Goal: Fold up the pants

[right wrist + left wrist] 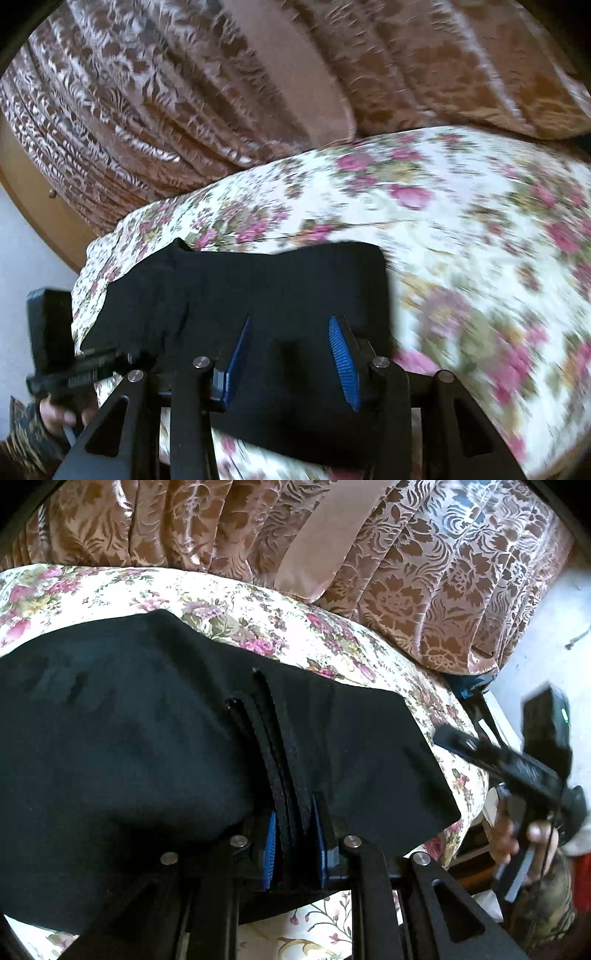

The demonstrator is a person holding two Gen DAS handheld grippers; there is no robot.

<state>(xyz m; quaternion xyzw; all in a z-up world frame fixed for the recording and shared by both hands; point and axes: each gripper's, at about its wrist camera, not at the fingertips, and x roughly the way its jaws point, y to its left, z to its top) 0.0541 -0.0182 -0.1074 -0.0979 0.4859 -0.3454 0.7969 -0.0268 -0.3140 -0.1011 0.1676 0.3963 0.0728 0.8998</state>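
Black pants (pixel 140 731) lie folded on a floral bedspread (pixel 258 609). In the left wrist view my left gripper (pixel 293 808) is shut on several stacked edges of the pants, the cloth pinched between its blue pads (pixel 271 845). In the right wrist view my right gripper (pixel 288 332) is open, its blue pads (pixel 341 354) spread apart just above the pants (pixel 258 288), holding nothing. The right gripper's body also shows at the right of the left wrist view (pixel 517 760), off the bed's edge. The left gripper's body shows at the lower left of the right wrist view (pixel 70 362).
A brown patterned curtain (pixel 424 572) hangs behind the bed. The bed's right edge drops to a pale floor (pixel 546 635). A wooden frame (pixel 33 192) runs along the left in the right wrist view. The right wrist view is motion-blurred.
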